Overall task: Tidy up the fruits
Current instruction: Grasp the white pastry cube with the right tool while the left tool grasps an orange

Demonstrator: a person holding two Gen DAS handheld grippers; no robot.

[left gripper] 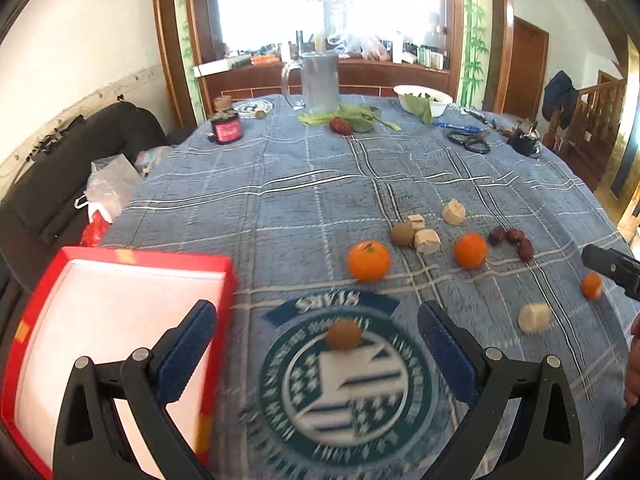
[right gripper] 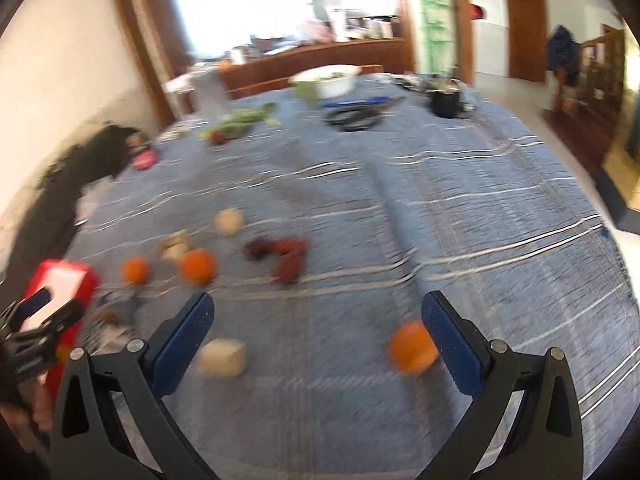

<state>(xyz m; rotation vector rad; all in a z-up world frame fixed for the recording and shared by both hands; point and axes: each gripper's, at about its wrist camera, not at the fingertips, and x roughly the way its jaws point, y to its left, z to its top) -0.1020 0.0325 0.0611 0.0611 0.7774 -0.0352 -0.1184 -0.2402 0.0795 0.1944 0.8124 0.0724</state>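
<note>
Fruits lie loose on a blue plaid tablecloth (left gripper: 320, 184). In the left wrist view my left gripper (left gripper: 318, 322) stands open, and a small brown round fruit (left gripper: 343, 334) sits between its fingers, touching neither. Beyond it lie a tangerine (left gripper: 368, 261), a second tangerine (left gripper: 471, 250), dark red dates (left gripper: 514, 239) and pale cut chunks (left gripper: 427, 241). A red box (left gripper: 116, 336) with a white inside sits at the left. My right gripper (right gripper: 318, 322) is open over the cloth, with a small orange fruit (right gripper: 412, 347) against its right finger and a pale chunk (right gripper: 222, 358) by its left finger.
At the far side stand a clear pitcher (left gripper: 318, 82), a white bowl (left gripper: 422, 98), greens (left gripper: 352, 116), scissors (left gripper: 470, 141) and a dark jar (left gripper: 227, 127). A black sofa (left gripper: 60, 168) with plastic bags lies left of the table. A hand (right gripper: 24, 408) holds the left gripper.
</note>
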